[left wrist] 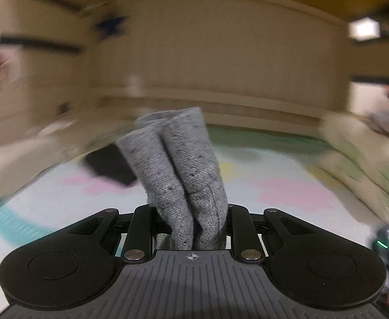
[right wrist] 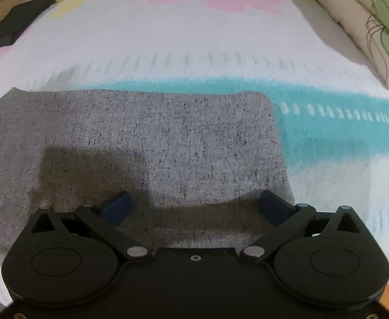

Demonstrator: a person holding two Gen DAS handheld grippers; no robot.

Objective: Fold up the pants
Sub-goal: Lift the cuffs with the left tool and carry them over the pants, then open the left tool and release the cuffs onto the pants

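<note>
Pants [right wrist: 146, 143] lie flat on the bedsheet [right wrist: 168, 40], under the right gripper [right wrist: 194, 207]. Dark cloth [right wrist: 16, 21] far left behind. Pillows [right wrist: 367, 21] far right. Left gripper [left wrist: 191, 228] clamps a bunched fold.

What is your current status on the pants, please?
Left gripper shut on bunched grey pants, lifted. Right gripper open over flat pants section. Dark folded cloth lies well clear.
</note>
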